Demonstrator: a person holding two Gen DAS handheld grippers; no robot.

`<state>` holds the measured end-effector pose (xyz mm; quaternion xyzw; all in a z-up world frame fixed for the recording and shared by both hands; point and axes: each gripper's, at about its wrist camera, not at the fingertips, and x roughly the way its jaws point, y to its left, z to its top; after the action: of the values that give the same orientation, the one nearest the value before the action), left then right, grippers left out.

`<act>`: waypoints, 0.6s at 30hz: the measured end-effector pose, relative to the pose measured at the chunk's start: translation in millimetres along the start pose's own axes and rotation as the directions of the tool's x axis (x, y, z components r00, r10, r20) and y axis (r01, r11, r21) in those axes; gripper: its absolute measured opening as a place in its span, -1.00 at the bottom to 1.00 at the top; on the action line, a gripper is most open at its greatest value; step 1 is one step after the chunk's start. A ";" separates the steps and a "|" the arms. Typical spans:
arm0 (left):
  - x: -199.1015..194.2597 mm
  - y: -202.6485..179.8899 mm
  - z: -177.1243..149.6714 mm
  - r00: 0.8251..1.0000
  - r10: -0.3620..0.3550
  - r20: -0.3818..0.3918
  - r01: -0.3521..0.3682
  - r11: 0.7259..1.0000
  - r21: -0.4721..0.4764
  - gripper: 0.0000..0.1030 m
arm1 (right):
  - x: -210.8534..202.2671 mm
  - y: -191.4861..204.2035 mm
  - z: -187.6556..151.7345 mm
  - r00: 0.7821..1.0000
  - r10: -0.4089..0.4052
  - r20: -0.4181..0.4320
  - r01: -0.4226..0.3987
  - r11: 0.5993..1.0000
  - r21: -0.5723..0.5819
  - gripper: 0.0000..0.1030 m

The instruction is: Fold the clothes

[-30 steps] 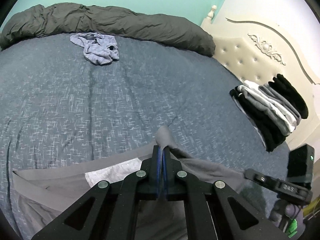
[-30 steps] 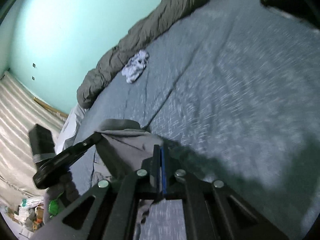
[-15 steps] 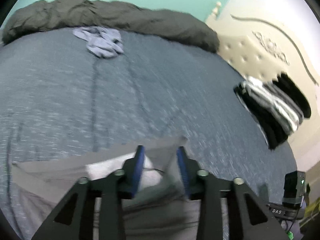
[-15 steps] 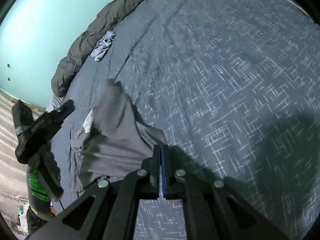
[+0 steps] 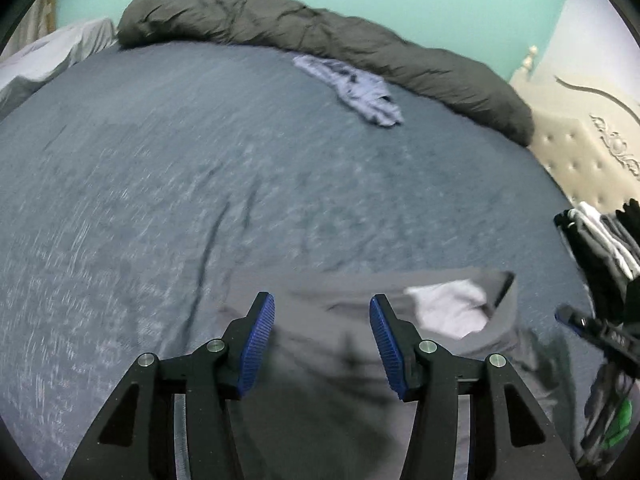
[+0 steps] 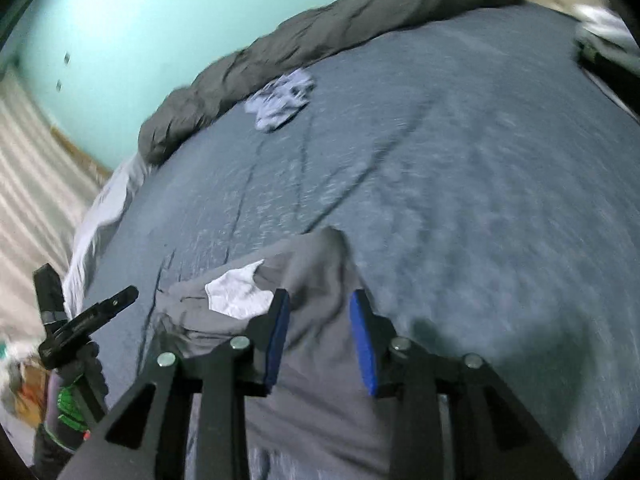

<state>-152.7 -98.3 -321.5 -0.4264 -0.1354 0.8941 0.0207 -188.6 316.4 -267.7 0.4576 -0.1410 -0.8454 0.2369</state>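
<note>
**Now both grippers spread above the grey garment**

Now the left gripper hangs over the near edge of the bed, its two blue ribbed pads wide apart and holding nothing. Beneath it lies the flat grey fabric garment on the blue speckled bedsheet, with a white inner patch showing near the garment's right end. In the right wrist view the right gripper is likewise spread, its blue pads apart with the same grey garment lying below and between them; one corner of the cloth stands up in a small peak just beyond the fingers. Whether the pads touch the fabric cannot be told.

Toward the far edge of the bed a crumpled pale lavender garment lies just beside a long rolled dark grey duvet. At the right edge, near the cream tufted headboard, sits a stack of folded black, white and grey clothes.
</note>
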 end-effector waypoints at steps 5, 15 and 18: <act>0.4 15.0 -5.5 0.999 0.032 -0.015 -0.032 0.999 -0.009 0.04 | 30.9 8.0 2.6 1.000 0.002 -0.021 -0.003 0.999 -0.037 -0.40; 2.4 28.4 -5.6 0.998 0.049 -0.031 -0.050 0.998 -0.036 0.04 | 71.4 15.0 -2.7 0.995 -0.056 -0.077 0.047 0.992 -0.115 -0.66; 4.0 31.0 -5.2 0.998 0.055 -0.037 -0.057 0.997 -0.043 0.04 | 72.3 12.8 -2.9 0.996 -0.056 -0.066 0.048 0.992 -0.116 -0.91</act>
<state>-148.8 -126.3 -335.7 -0.4462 -0.1429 0.8834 -0.0114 -216.6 267.3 -314.5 0.4756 -0.0721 -0.8416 0.2455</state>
